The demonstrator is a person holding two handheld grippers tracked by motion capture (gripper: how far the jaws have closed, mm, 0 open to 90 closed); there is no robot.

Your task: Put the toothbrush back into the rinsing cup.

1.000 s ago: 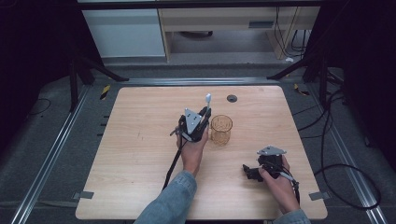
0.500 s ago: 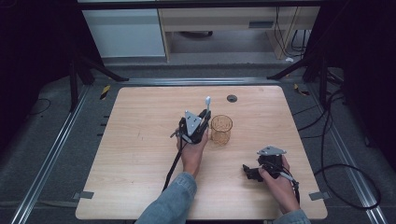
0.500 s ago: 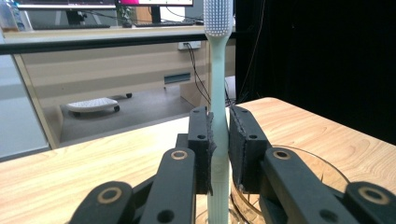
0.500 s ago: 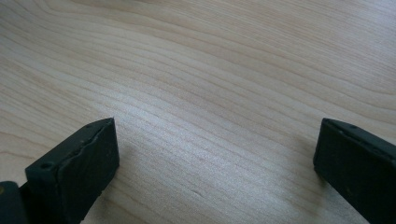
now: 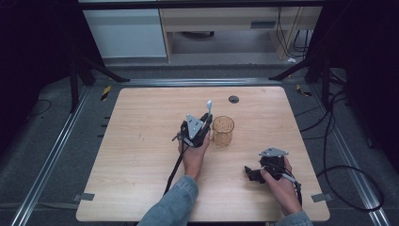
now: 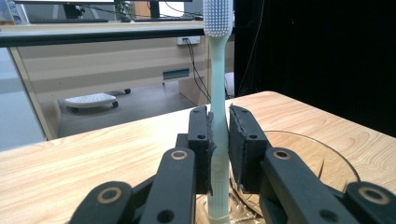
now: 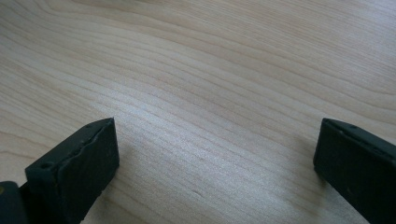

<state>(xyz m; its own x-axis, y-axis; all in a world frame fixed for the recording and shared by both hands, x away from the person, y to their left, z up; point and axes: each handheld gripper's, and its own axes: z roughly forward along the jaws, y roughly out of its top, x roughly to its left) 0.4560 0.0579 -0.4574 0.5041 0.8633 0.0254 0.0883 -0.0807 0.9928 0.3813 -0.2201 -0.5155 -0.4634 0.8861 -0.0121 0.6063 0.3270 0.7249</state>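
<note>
A pale green toothbrush [image 6: 217,107] with white bristles stands upright between the jaws of my left gripper [image 6: 219,140], which is shut on its handle. In the high view the left gripper [image 5: 203,123] sits mid-table, the toothbrush [image 5: 209,106] poking up from it, right beside a clear amber glass cup [image 5: 222,131]. The cup's rim [image 6: 299,154] shows just behind and below the jaws in the left gripper view. My right gripper [image 5: 249,172] rests low near the table's front right, jaws wide apart over bare wood [image 7: 210,112], holding nothing.
A small dark round disc [image 5: 234,99] lies near the table's far edge. The wooden table [image 5: 141,155] sits on a dark floor with metal rails [image 5: 56,146] at its sides. Cables [image 5: 348,188] trail on the right. Desks and cabinets [image 5: 127,42] stand behind.
</note>
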